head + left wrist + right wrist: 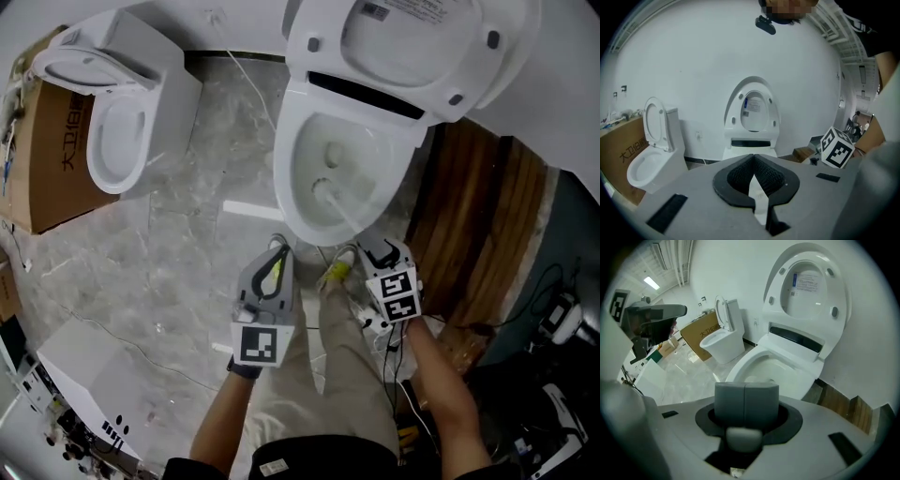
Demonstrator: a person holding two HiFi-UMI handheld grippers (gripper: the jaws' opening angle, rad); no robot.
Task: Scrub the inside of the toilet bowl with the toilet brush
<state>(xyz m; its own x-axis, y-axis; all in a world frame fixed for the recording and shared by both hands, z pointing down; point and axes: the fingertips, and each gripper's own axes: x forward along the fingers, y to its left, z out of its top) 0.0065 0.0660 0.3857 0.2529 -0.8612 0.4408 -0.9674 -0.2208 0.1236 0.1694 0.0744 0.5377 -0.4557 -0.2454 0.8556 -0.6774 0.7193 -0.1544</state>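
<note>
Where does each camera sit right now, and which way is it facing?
Head view: on the person's head, looking steeply down into the toilet bowl with the toilet brush in it; shows both forearms, legs, left gripper and right gripper.
Left gripper view: on the left gripper, facing the wall and raised lid; own jaws shut, empty; right gripper's cube at right.
Right gripper view: on the right gripper, aimed into the bowl; jaws shut on the brush handle.
Shared: all three show the second toilet.
</note>
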